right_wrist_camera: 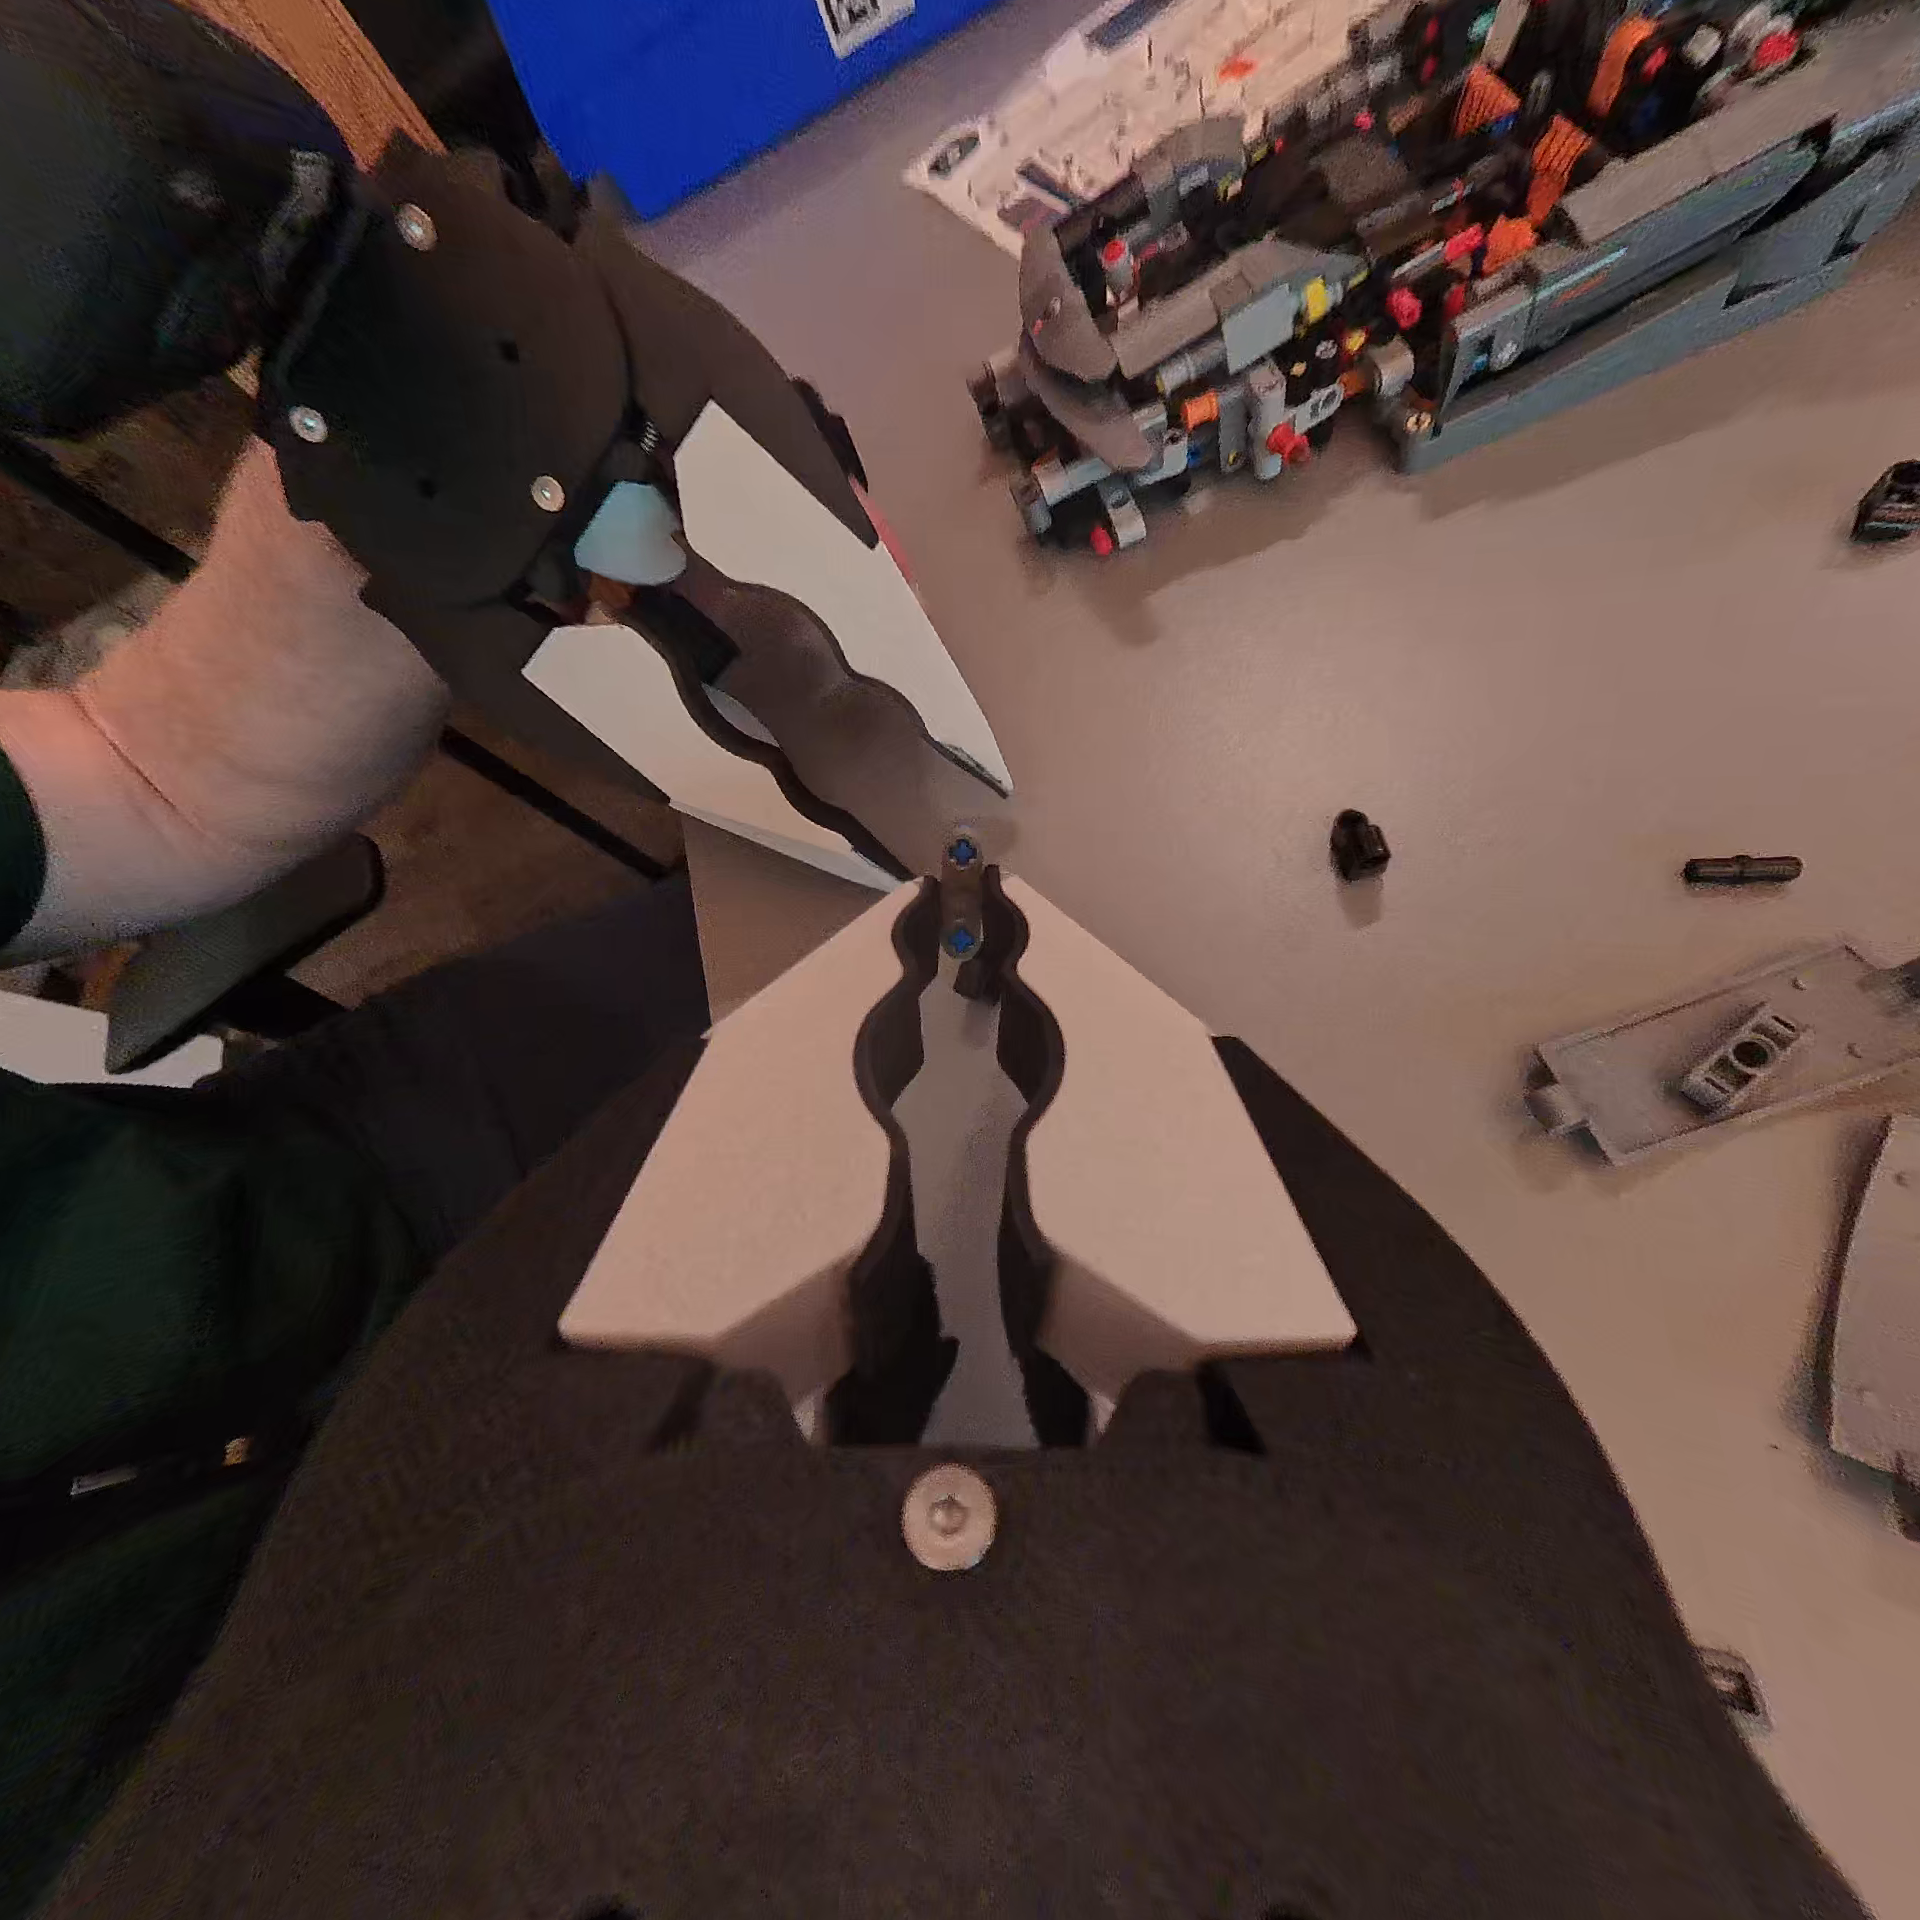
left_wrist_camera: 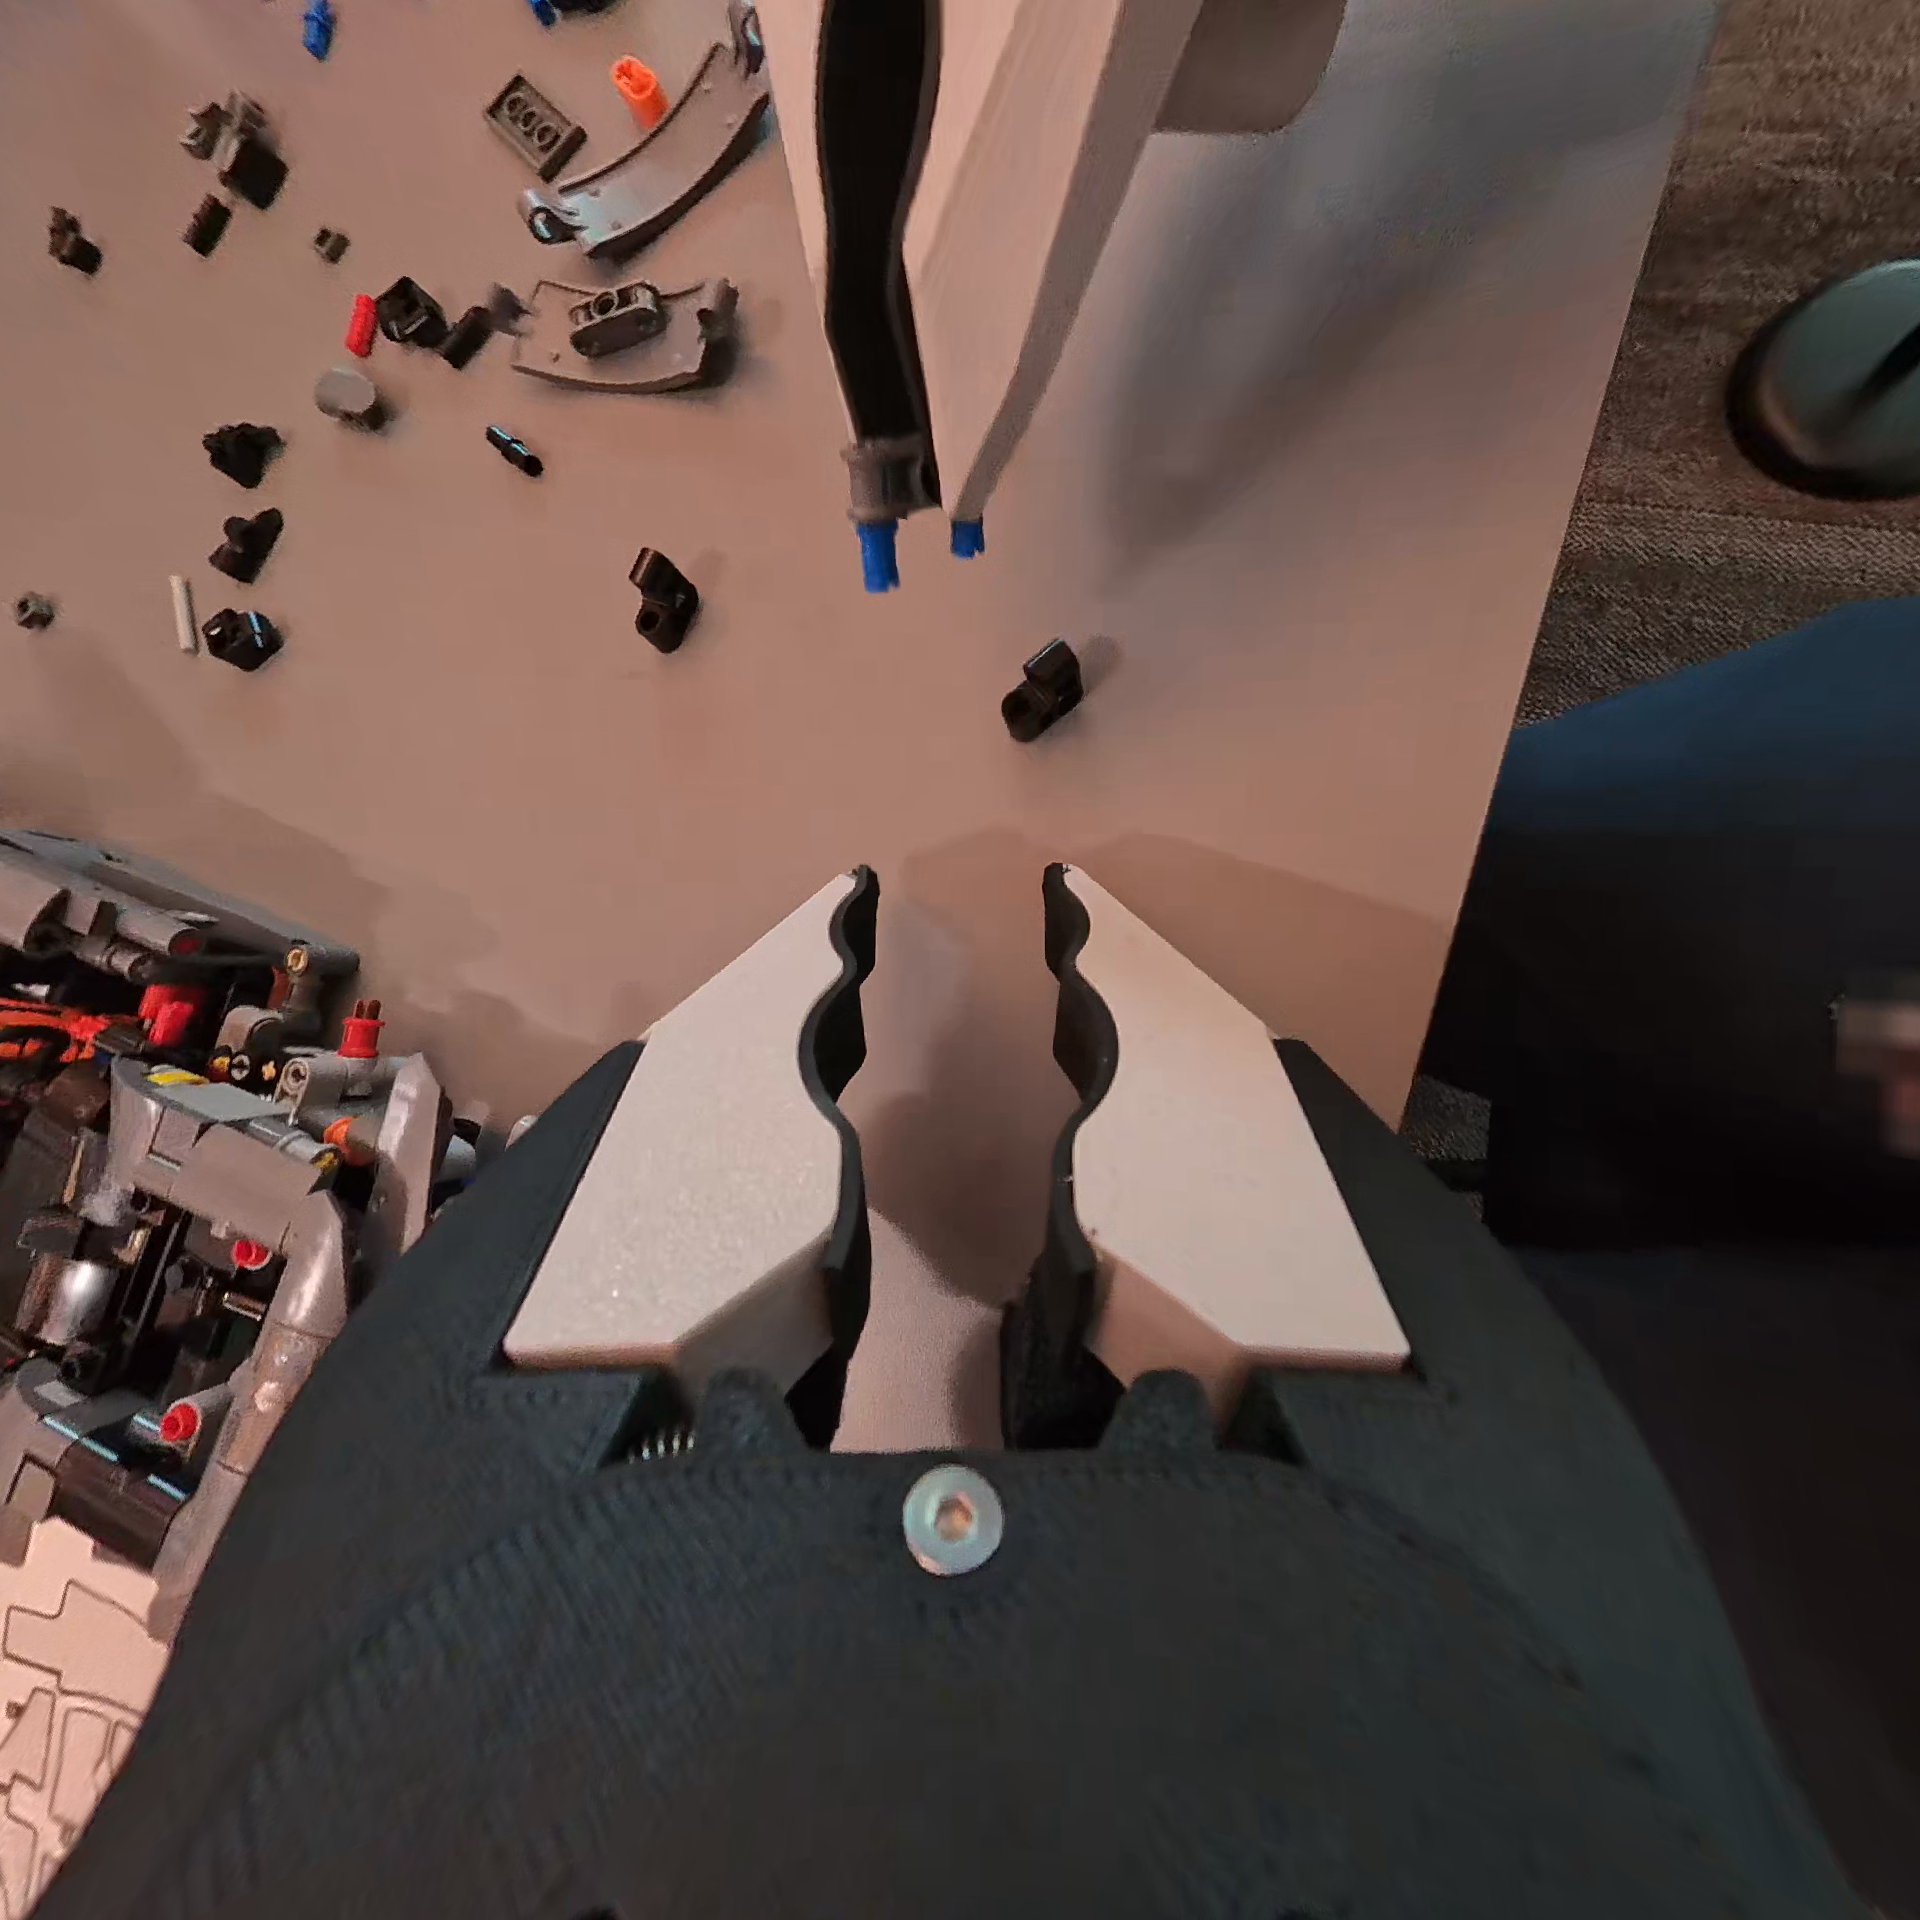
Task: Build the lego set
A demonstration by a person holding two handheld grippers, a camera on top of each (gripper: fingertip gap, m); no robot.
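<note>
Grey-and-black partly built lego model with red and orange pins at left on pale table. Loose black connector pieces and curved grey panels scattered beyond. Left gripper at centre, jaws parted wide, nothing between them. Right gripper across from it, jaws narrowed onto small grey lego piece with two blue pins, held above table near its edge. Black connector just beside, on table.
</note>
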